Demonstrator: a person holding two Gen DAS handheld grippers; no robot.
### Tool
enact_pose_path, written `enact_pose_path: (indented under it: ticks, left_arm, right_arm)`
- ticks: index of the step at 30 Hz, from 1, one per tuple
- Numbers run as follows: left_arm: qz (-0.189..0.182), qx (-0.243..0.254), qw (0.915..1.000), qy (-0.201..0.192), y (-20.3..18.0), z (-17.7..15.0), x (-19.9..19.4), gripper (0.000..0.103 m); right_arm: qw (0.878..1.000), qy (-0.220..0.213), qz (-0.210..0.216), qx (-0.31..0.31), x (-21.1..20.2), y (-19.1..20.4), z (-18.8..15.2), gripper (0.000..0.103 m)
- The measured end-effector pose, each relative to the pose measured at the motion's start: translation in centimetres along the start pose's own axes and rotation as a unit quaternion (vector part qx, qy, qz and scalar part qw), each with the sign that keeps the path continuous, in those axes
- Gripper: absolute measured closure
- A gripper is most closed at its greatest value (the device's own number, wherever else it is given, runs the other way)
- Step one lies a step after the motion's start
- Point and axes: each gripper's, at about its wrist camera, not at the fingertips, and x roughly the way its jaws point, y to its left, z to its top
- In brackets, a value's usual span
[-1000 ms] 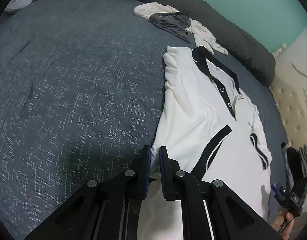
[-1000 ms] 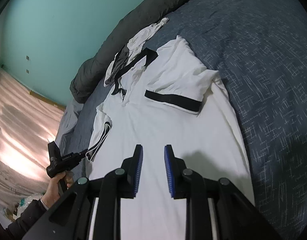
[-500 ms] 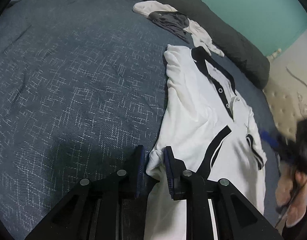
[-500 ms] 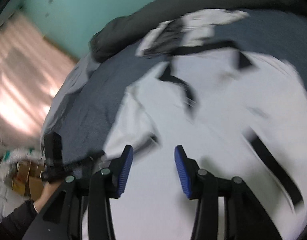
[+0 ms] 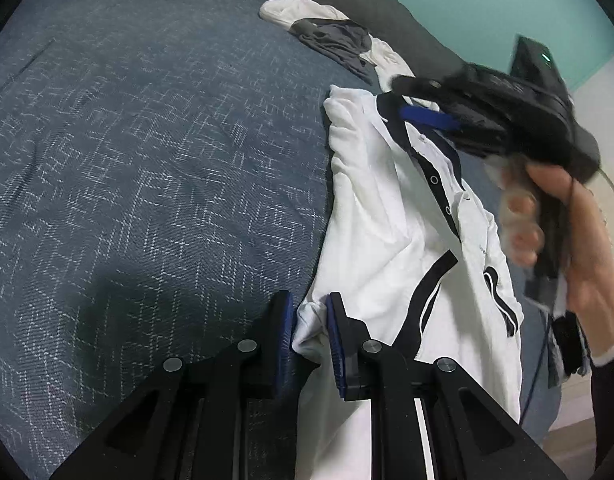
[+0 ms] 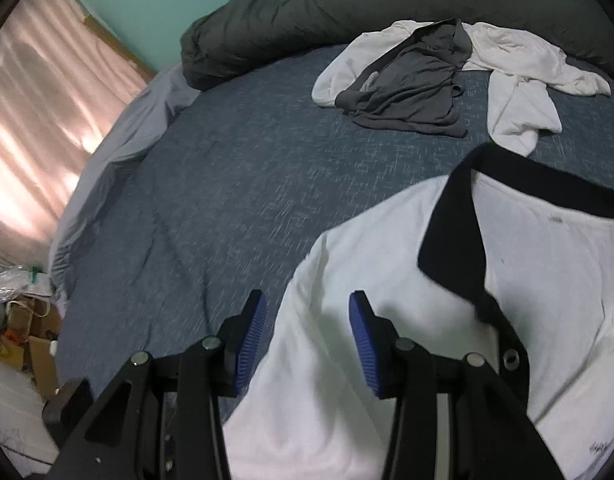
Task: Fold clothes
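Bed, blue-grey cover [image 5: 147, 160]: fills the left of the left wrist view and carries every garment.

Left claw [image 5: 310, 322]: at the lower middle of that view, pointing down at the bed. Its blue pads [image 5: 286, 336] are clenched on a bunched fold at the side edge of the white polo shirt [image 5: 379, 216].

White polo shirt: lies on the bed right of centre, collar away from the left claw, black placket with buttons running down its front, black-edged sleeves folded in over the body.

Loose pile, white and grey garments [image 5: 335, 36]: on the bed beyond the shirt's collar, apart from it, beside the dark rolled duvet [image 5: 407, 12] at the far edge.

Right claw [image 5: 427, 118]: over the shirt's collar at the right of the left wrist view, motion-blurred, carried by a hand [image 5: 567, 232]. In its own view the pads [image 6: 251, 332] stand released, well apart, above the shirt's shoulder [image 6: 347, 272], nothing gripped between them.

Pink curtain [image 6: 39, 100]: far left of the right wrist view, past the bed's edge.
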Motion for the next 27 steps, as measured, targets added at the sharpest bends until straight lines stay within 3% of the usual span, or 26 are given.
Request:
enact_pose_path:
  ticks: [4, 6, 8, 11, 19, 23, 27]
  left_arm:
    - [0.0, 0.002, 1.0, 0.003, -0.1, 0.1, 0.1, 0.084]
    - [0.0, 0.003, 1.0, 0.004, -0.1, 0.1, 0.1, 0.084]
    - [-0.001, 0.004, 1.0, 0.006, 0.0, 0.2, 0.2, 0.085]
    - [-0.004, 0.003, 1.0, 0.006, 0.1, 0.2, 0.2, 0.086]
    - [-0.006, -0.001, 1.0, 0.008, 0.4, 0.0, 0.5, 0.09]
    - [-0.004, -0.001, 0.9999, 0.012, 0.4, 0.0, 0.6, 0.09]
    - [0.0, -0.001, 0.9999, 0.015, 0.3, 0.1, 0.5, 0.09]
  right_arm:
    - [0.999, 0.035, -0.025, -0.015, 2.7, 0.7, 0.8, 0.061]
    - [0.999, 0.033, -0.033, -0.019, 3.5, 0.8, 1.1, 0.068]
    - [0.998, 0.038, -0.039, -0.019, 4.3, 0.7, 1.4, 0.087]
    - [0.998, 0.042, -0.038, -0.022, 5.1, 0.8, 1.6, 0.101]
    - [0.999, -0.012, -0.042, 0.005, 4.4, -0.2, 3.9, 0.102]
    - [0.999, -0.001, -0.051, 0.018, 5.3, -0.5, 4.2, 0.102]
    - [0.998, 0.039, -0.031, 0.049, 6.6, -1.4, 3.3, 0.101]
